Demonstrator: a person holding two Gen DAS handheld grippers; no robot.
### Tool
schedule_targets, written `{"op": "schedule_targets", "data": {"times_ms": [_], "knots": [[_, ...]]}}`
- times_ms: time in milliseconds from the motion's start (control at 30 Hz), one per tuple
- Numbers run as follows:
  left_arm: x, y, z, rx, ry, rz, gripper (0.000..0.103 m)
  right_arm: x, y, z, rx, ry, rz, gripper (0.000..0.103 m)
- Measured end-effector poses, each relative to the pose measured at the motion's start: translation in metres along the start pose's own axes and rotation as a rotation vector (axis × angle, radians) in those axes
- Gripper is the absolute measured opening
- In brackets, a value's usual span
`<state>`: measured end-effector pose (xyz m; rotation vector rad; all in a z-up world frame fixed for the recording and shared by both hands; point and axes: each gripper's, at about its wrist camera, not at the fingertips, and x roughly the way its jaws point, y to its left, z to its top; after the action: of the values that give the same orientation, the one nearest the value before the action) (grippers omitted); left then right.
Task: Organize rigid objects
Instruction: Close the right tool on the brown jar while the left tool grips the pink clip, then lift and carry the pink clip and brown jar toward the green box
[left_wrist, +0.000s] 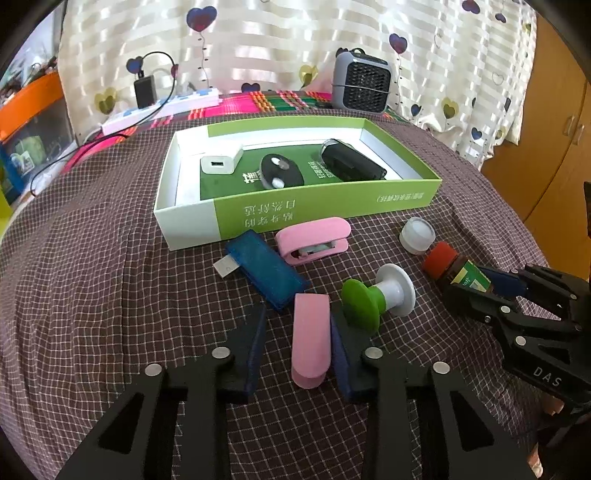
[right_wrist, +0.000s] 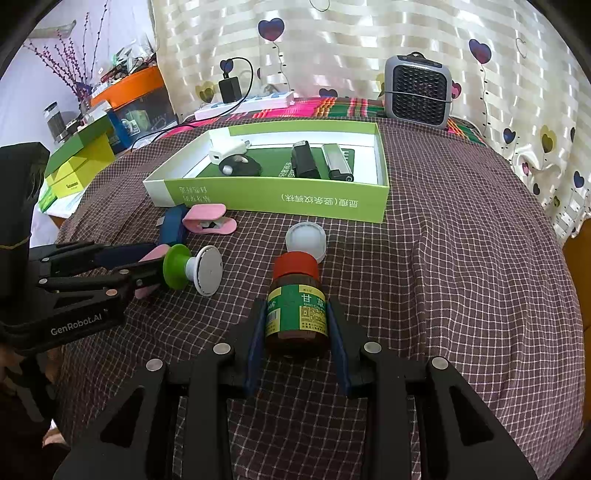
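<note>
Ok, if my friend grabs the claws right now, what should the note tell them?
Left claw: open around the pink piece, not gripping it.
Right claw: shut on the brown bottle.
Done: white charger, black oval gadget, black case and silver lighter are in the green box.
Left: the bottle, pink piece, blue USB stick, pink stapler, green-and-white knob and white cap are outside, in front of the box.

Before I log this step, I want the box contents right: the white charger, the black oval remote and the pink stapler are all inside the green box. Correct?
Not quite. The pink stapler lies on the checked cloth just in front of the green box, not inside it. The left wrist view shows this. The white charger and the black oval remote are inside the box, as you said.
</note>
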<state>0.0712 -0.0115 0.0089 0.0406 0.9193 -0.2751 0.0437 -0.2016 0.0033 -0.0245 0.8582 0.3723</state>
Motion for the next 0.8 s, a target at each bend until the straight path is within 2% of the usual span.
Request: {"op": "schedule_targets", "data": {"times_ms": [267,800], "knots": [[-0.0005,-0.0006,-0.0004,0.002,0.000,-0.004,0.017,0.0029,-0.0015,-0.0012,0.002,0.012,0.001,0.033],[-0.0012,0.0015,-0.0011,-0.011,-0.003,-0.015,0.017,0.0086,-0.0014,0.0058,-0.001,0.015,0.002,0.033]]}}
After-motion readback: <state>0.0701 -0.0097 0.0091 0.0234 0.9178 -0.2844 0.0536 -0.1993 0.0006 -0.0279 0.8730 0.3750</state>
